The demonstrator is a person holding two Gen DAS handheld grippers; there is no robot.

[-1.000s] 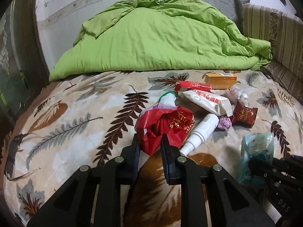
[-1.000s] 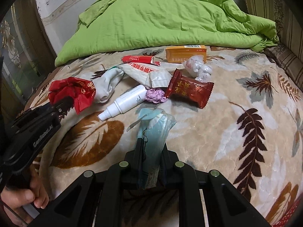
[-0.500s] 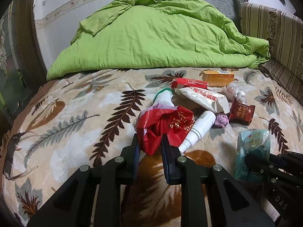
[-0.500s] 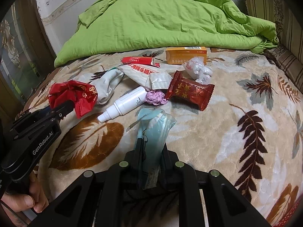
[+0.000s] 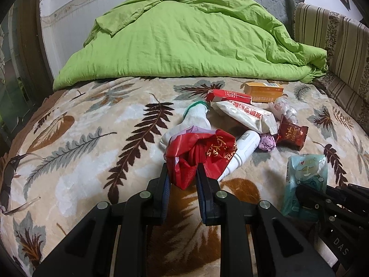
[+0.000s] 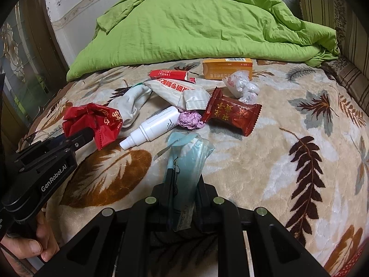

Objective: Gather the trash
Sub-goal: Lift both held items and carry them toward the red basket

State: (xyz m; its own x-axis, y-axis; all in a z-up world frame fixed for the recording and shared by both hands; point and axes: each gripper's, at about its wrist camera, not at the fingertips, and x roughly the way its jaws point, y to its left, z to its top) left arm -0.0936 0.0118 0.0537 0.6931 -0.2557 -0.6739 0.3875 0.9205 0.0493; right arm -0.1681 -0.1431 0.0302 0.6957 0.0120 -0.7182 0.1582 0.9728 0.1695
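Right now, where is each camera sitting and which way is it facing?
Left wrist: on the left gripper, angled down across the bed; its fingers pinch a red bag.
Right wrist: on the right gripper, same heading; its fingers clamp a blue packet; a hand shows.
Shared: each sees the other gripper, white bottle and green duvet.

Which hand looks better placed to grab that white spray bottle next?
Neither is free: the left gripper is clamped on the red wrapper, the right gripper on the blue packet. Once emptied, probably left; the white spray bottle lies just beside it.
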